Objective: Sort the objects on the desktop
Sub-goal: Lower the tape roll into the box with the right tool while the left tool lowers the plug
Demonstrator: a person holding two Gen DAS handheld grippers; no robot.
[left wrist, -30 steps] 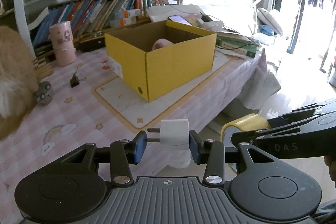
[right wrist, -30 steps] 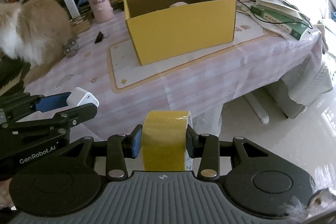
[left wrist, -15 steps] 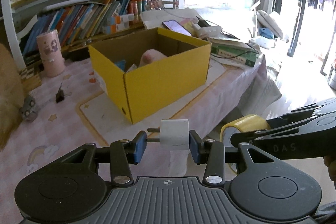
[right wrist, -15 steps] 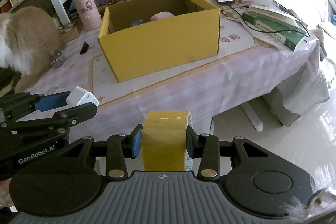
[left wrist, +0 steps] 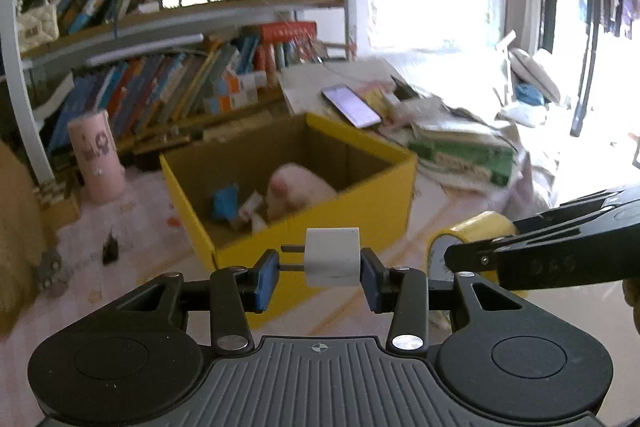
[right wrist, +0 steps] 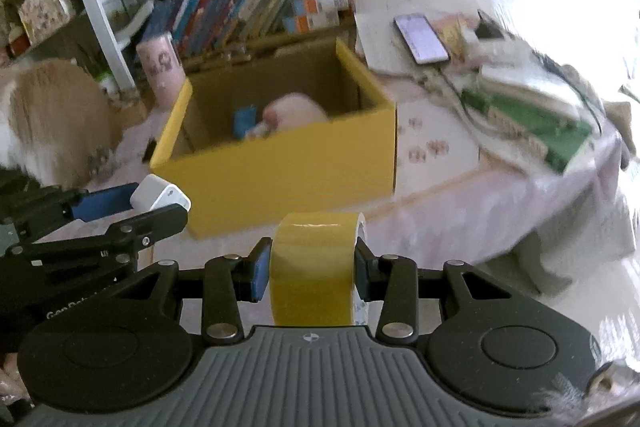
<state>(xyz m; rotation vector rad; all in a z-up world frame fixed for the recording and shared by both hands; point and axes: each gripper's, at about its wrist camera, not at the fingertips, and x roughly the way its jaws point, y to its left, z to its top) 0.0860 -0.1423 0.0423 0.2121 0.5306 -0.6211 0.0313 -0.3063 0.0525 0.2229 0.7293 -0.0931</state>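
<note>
My left gripper (left wrist: 318, 277) is shut on a white plug adapter (left wrist: 332, 257), held just in front of the open yellow cardboard box (left wrist: 348, 211). My right gripper (right wrist: 308, 277) is shut on a roll of yellow tape (right wrist: 314, 267), also in front of the box (right wrist: 280, 167). The box holds a pink soft item (left wrist: 298, 189) and a blue item (left wrist: 226, 201). The tape roll (left wrist: 468, 231) shows at the right of the left wrist view, and the adapter (right wrist: 160, 195) at the left of the right wrist view.
The box stands on a pink checked tablecloth (left wrist: 132, 227). A pink cup (left wrist: 96, 157), a black binder clip (left wrist: 110, 249), a phone (right wrist: 420, 37) on papers, a green book (right wrist: 532, 119) and a furry animal (right wrist: 52, 115) surround it. A bookshelf (left wrist: 180, 75) stands behind.
Both grippers have risen and moved closer to the box with their loads still held. The inside of the box now shows more fully.
</note>
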